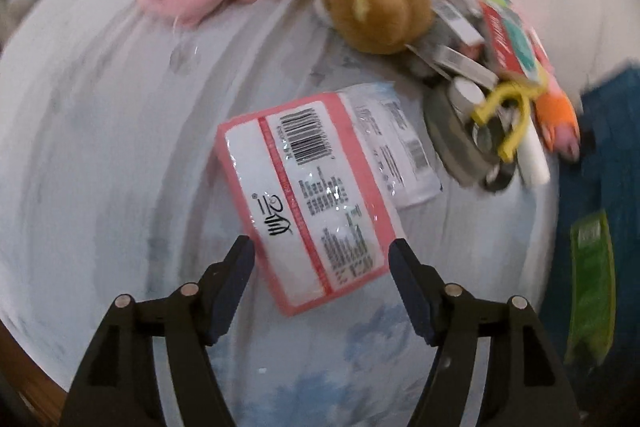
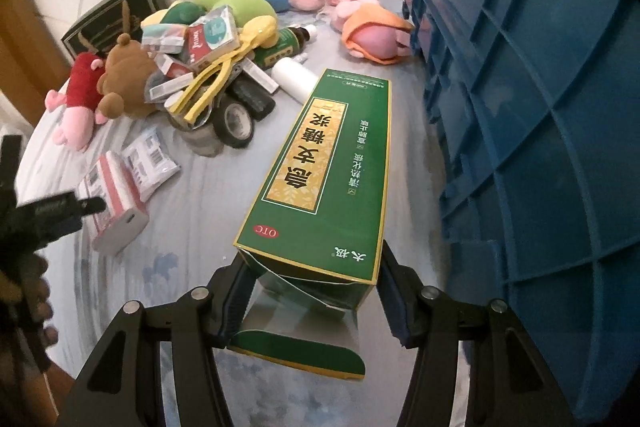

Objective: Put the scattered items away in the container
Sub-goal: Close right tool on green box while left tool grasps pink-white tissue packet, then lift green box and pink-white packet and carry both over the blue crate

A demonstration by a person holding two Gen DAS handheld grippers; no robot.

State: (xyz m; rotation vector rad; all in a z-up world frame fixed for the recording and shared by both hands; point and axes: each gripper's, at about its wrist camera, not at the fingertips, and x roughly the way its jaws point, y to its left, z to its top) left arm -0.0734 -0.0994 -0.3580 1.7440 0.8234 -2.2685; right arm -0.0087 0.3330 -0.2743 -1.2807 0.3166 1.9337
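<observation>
My left gripper (image 1: 322, 259) is open, its fingers on either side of the near end of a pink-and-white tissue pack (image 1: 304, 195) lying on the pale sheet; a white packet (image 1: 400, 143) lies beside it. My right gripper (image 2: 312, 279) is shut on the open end of a long green medicine box (image 2: 324, 171), next to the blue crate (image 2: 540, 107) on the right. In the right wrist view the tissue pack (image 2: 114, 203) lies at the left, with the left gripper (image 2: 52, 215) over it.
A heap of toys and boxes stands behind: brown bear (image 2: 124, 79), pink-and-red plush (image 2: 78, 99), tape rolls (image 2: 236, 119), yellow tongs (image 2: 216, 83), white bottle (image 2: 296, 79), orange-and-pink plush (image 2: 376, 35). A dark framed box (image 2: 116, 11) leans on the wall.
</observation>
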